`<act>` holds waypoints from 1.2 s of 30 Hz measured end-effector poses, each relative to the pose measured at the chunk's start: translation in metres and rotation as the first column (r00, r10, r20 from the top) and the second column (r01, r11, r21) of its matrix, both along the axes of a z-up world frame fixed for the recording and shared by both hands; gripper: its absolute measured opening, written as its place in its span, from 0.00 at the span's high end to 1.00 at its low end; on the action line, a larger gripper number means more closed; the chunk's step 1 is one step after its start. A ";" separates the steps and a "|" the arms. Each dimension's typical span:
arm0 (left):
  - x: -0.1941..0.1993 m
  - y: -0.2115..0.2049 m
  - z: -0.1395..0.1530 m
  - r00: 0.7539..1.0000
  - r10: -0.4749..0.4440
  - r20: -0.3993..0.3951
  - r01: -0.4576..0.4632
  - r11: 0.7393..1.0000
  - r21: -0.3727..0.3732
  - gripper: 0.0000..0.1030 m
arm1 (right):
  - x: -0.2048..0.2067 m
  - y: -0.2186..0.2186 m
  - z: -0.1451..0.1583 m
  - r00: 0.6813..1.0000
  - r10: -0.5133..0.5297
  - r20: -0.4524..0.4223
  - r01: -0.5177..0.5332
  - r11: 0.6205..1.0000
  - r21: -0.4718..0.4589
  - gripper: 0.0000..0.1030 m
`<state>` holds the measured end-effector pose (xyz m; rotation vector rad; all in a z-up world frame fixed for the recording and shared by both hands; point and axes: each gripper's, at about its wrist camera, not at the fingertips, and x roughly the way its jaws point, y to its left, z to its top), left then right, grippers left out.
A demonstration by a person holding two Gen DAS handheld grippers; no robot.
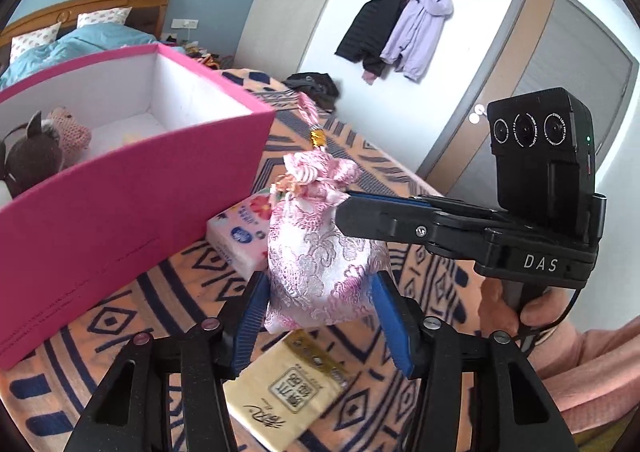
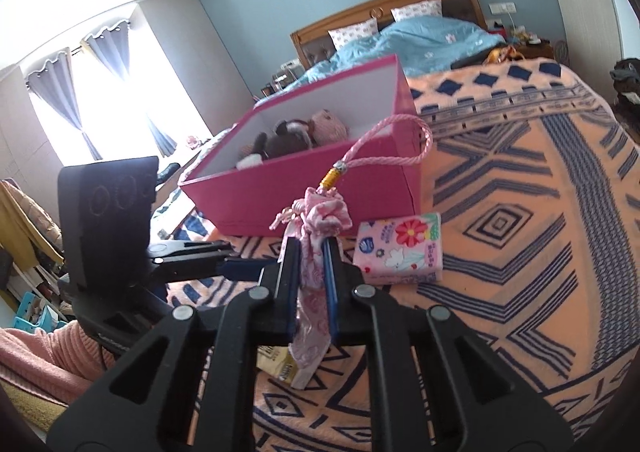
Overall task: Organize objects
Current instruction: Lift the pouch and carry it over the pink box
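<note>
Right gripper (image 2: 313,252) has its fingers pinching the pink brocade pouch (image 2: 316,284), held in the air above the blanket (image 2: 520,252). The right wrist view shows the pouch edge-on, squeezed flat. The left wrist view shows its full face: pouch (image 1: 320,252) is satin, floral weave, gathered neck, gold bead, twisted pink cord loop. Left gripper (image 1: 320,312) has blue ribbed fingers (image 1: 250,320) spread either side of the pouch bottom; cannot tell if they touch it. Right gripper (image 1: 352,211) comes in from the right there. Pink cardboard box (image 2: 320,187) sits far left, white inside, with plush toys (image 2: 296,135) in it. Floral tissue pack (image 2: 400,248) lies just beside the box. Only the left view clearly shows the yellow tissue pack (image 1: 280,396), flat under the pouch. Blanket is fuzzy orange with navy geometric bands.
</note>
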<state>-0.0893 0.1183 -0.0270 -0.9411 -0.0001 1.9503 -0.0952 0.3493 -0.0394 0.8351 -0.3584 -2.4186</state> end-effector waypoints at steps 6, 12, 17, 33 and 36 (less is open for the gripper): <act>0.006 -0.007 0.023 0.998 0.015 -0.057 -0.014 0.999 0.033 0.54 | 0.002 -0.002 0.024 0.998 0.029 -0.062 -0.030 0.999 -0.023 0.87; 0.002 -0.015 0.040 0.994 0.057 -0.088 -0.053 0.997 0.054 0.54 | -0.007 -0.006 0.041 0.994 0.051 -0.094 -0.055 0.998 -0.038 0.87; -0.004 -0.023 0.055 0.988 0.093 -0.122 -0.086 0.994 0.069 0.54 | -0.017 -0.011 0.054 0.990 0.071 -0.124 -0.077 0.996 -0.043 0.87; -0.033 -0.030 0.077 0.969 0.167 -0.181 -0.158 0.985 0.061 0.54 | -0.052 -0.021 0.071 0.982 0.116 -0.149 -0.130 0.988 -0.088 0.87; -0.038 -0.031 0.079 0.969 0.172 -0.180 -0.163 0.985 0.065 0.54 | -0.056 -0.021 0.073 0.982 0.117 -0.147 -0.132 0.987 -0.096 0.87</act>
